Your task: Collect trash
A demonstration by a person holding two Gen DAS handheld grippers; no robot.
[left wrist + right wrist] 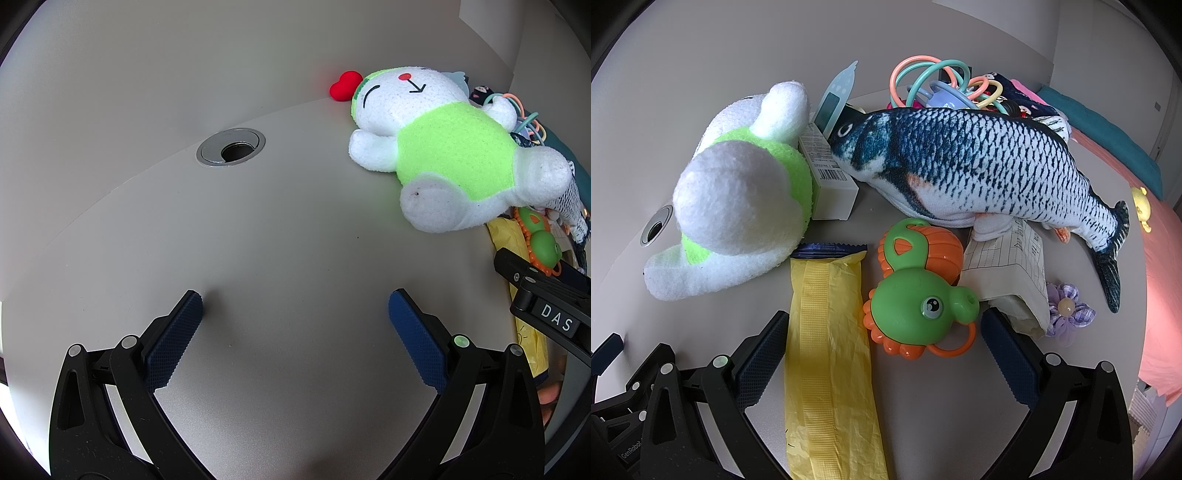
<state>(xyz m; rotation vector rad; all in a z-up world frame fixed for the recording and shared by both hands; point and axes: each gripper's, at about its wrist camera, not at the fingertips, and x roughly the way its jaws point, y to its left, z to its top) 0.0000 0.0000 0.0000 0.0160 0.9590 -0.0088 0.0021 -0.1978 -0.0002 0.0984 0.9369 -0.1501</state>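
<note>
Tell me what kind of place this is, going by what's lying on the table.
Probably a desk in a home, maybe a child's room. The grey desk has a cable grommet, and toys crowd it: a white and green plush, a plush fish and a green plastic toy.

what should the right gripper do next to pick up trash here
Probably ease the right gripper left and down onto the yellow wrapper: its jaws stand open, the wrapper lies flat between them beside the green toy.
</note>
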